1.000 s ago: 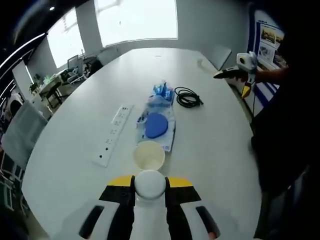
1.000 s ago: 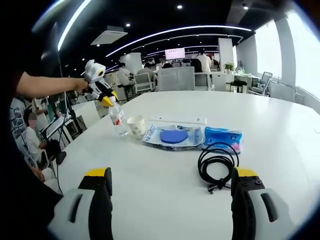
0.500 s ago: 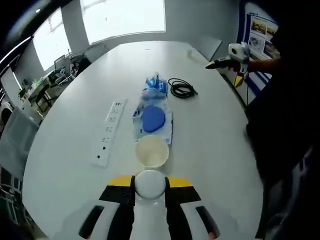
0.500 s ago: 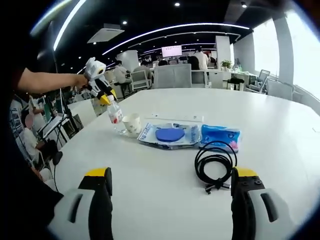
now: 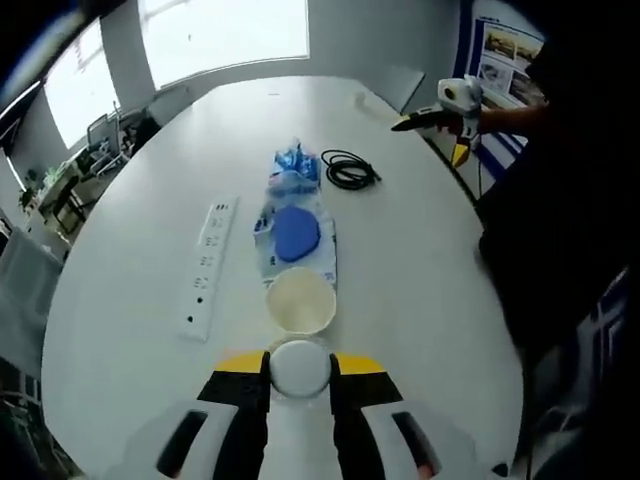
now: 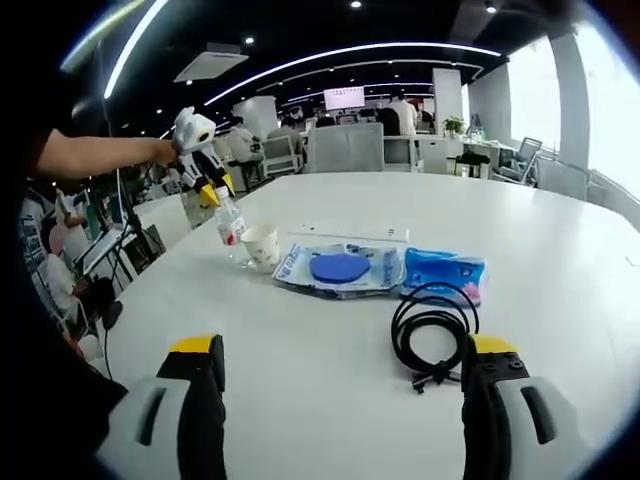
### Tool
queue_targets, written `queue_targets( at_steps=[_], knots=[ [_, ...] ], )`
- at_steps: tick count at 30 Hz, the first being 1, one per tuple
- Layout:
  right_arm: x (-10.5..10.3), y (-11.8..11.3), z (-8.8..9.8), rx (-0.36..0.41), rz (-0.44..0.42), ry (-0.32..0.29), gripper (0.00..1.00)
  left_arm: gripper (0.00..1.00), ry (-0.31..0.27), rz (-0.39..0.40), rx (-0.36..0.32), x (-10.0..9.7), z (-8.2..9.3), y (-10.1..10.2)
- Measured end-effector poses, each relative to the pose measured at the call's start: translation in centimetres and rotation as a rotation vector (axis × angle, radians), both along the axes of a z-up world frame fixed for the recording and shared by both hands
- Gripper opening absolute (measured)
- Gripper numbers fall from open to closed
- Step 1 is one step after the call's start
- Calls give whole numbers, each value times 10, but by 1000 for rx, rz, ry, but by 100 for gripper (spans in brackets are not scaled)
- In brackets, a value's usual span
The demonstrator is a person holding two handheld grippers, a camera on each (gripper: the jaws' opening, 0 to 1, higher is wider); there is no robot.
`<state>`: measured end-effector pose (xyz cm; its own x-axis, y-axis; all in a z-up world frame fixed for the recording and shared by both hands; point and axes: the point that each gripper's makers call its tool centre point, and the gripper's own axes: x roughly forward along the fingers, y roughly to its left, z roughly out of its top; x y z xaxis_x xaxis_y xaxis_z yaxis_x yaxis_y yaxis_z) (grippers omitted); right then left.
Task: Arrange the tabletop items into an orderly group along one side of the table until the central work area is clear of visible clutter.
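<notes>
Plastic bottle (image 6: pixel 231 232) in left gripper (image 6: pixel 212 190)

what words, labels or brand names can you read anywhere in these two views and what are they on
None can be read.
Water bottle held in the left tongs: red label, print too small.
Clear packet with the blue disc: printing blurred.
Blue tissue pack: markings blurred.
Wall poster: pictures and text too small.
Far screen: glowing, unreadable.
</notes>
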<state>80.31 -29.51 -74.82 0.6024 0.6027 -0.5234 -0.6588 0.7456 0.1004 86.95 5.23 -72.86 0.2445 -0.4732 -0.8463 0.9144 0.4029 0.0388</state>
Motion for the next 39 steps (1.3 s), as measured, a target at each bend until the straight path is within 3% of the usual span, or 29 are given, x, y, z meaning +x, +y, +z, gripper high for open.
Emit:
queue_targets(
  at_steps=[9, 15, 25, 28, 30, 39],
  knots=[
    [0, -2, -3, -4, -5, 8, 95, 22, -28, -47, -19, 1, 1, -3],
    [2, 1, -2, 0, -2, 6, 95, 22, -32, -39, -21, 2, 1, -1],
    [4, 1, -2, 12, 0, 3, 95, 34, -25, 96, -58, 4, 9, 6],
    [4, 0, -1, 16, 1, 0, 96, 43, -15, 142, -74, 2, 14, 10],
    [4, -1, 0, 23, 1, -2, 96, 49, -31, 176, -69, 2, 19, 13],
    [3, -5, 2, 40, 7, -10, 96, 58, -72, 333, -146, -12, 41, 11]
  ],
)
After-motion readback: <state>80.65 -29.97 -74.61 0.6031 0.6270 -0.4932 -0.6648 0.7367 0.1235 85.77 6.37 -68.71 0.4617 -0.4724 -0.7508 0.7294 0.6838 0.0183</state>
